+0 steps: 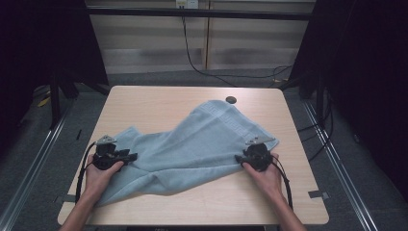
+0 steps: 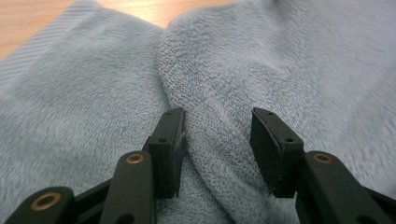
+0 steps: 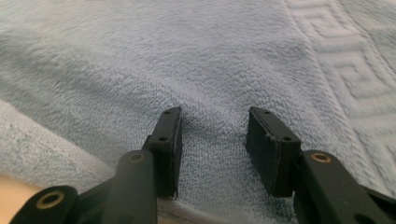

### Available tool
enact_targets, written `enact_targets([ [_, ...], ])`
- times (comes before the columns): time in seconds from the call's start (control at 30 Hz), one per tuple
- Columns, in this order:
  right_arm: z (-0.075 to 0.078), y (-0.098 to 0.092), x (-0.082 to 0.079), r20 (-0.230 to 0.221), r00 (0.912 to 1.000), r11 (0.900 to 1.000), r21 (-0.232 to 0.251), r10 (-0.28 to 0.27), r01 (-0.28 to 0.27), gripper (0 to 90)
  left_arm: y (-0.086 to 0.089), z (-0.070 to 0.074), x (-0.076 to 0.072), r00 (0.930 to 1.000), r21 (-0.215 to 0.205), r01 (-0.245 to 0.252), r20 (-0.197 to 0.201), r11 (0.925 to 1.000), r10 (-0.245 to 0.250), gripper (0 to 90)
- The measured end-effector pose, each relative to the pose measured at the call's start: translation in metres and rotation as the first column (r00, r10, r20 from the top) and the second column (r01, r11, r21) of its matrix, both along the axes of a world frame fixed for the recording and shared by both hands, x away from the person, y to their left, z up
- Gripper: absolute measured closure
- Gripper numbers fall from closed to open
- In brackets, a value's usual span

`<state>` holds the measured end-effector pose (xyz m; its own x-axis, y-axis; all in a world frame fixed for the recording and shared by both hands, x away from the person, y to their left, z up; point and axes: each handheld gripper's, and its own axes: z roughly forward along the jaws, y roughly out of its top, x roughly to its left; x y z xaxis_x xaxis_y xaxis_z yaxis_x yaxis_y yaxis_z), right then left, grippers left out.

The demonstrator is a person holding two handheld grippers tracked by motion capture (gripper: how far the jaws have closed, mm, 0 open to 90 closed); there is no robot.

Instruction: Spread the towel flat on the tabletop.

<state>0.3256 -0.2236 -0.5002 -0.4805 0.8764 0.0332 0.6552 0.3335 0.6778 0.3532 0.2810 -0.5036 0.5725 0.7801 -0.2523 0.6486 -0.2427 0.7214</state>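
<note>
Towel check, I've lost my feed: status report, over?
Left gripper and right gripper open, jaws astride towel folds. Towel rumpled on table. Nothing obstructing.

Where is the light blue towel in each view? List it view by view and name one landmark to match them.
High view: the towel lies crumpled across the table's middle, between both tools.
Left gripper view: a raised fold runs between the jaws.
Right gripper view: flat pile ahead of the jaws.
Landmark: the woven border band, also at the towel's far end.

The pale blue terry-cloth towel (image 1: 202, 144) has a soft, looped, matt pile with a woven relief border band. The light wooden tabletop (image 1: 144, 103) appears smooth with a satin finish. The black plastic gripper fingers (image 2: 170, 144) are matt, fitted with brass-coloured metal rivets.
</note>
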Motion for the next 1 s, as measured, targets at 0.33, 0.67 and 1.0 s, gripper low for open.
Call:
enact_targets([
  [0.33,-0.002,-0.015,0.05,-0.001,0.9949,0.995,-0.001,-0.101,0.101,54.5,-0.027,0.007,-0.035,0.9801,-0.009,0.196,-0.028,0.9805,-0.196,52.2],
  [0.67,0.026,0.024,0.007,0.051,0.9958,0.995,0.062,0.077,-0.08,46.9,-0.03,0.024,-0.05,0.9638,-0.058,0.264,0.055,0.9628,-0.261,64.9],
  [1.0,0.017,0.067,-0.031,-0.012,0.9678,0.964,0.096,0.252,-0.249,46.6,-0.039,0.013,0.002,0.9859,0.043,0.162,0.035,0.9858,-0.164,47.6],
])
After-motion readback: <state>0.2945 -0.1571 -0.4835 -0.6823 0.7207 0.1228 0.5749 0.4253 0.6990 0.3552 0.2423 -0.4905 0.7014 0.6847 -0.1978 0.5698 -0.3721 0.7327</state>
